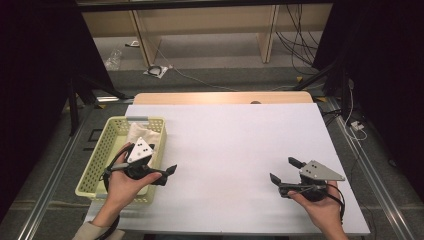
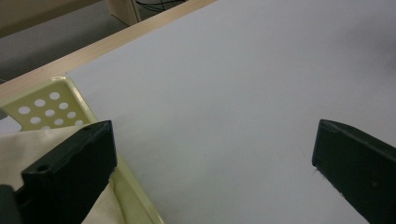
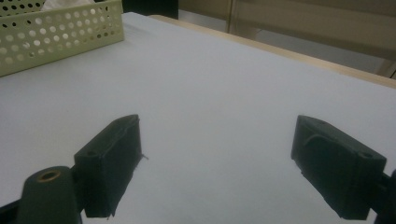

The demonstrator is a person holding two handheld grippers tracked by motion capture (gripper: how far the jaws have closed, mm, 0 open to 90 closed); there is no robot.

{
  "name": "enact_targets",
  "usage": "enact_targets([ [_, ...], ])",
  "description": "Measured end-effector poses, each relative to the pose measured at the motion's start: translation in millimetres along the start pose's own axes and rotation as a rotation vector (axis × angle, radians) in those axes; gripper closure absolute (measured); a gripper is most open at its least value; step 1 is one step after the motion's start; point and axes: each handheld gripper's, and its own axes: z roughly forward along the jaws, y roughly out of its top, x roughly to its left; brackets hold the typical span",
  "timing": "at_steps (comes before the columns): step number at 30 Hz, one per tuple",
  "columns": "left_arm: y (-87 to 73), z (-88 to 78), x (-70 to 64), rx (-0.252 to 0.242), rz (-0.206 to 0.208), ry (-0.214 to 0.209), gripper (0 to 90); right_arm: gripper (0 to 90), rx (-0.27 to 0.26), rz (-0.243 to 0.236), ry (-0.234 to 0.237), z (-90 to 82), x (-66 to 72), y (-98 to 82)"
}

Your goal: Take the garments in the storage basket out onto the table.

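A pale yellow perforated basket (image 1: 98, 159) stands at the table's left edge with a cream cloth (image 1: 141, 133) lying in it. My left gripper (image 1: 162, 159) hangs over the basket's right rim, open and holding nothing. In the left gripper view its jaws stand wide around my left gripper (image 2: 212, 158)'s gap: one over the cloth (image 2: 28, 144) and basket (image 2: 46, 105) rim, the other over bare table. My right gripper (image 1: 285, 170) hovers open above the white tabletop (image 1: 235, 145) at front right, pointing left. The right gripper view has my right gripper (image 3: 217, 158) spread wide, with the basket (image 3: 56, 32) far off.
The white sheet covers a wooden table whose far edge (image 1: 222, 97) shows as a tan strip. Beyond it lie grey floor, loose cables (image 1: 160, 70) and wooden shelf legs (image 1: 267, 35). Dark curtains flank both sides, and metal rails run along the table's edges.
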Motion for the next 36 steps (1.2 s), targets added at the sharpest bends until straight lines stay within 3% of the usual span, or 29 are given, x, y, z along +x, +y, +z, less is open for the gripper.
enact_targets([
  [19,3.6,-3.9,1.5,0.002,0.010,0.017,0.0,17.2,0.002,0.002,0.007,0.7,2.2,1.0],
  [36,-0.7,-6.8,17.3,0.030,-0.013,0.058,0.0,17.1,0.005,0.008,0.026,2.6,1.8,0.2],
])
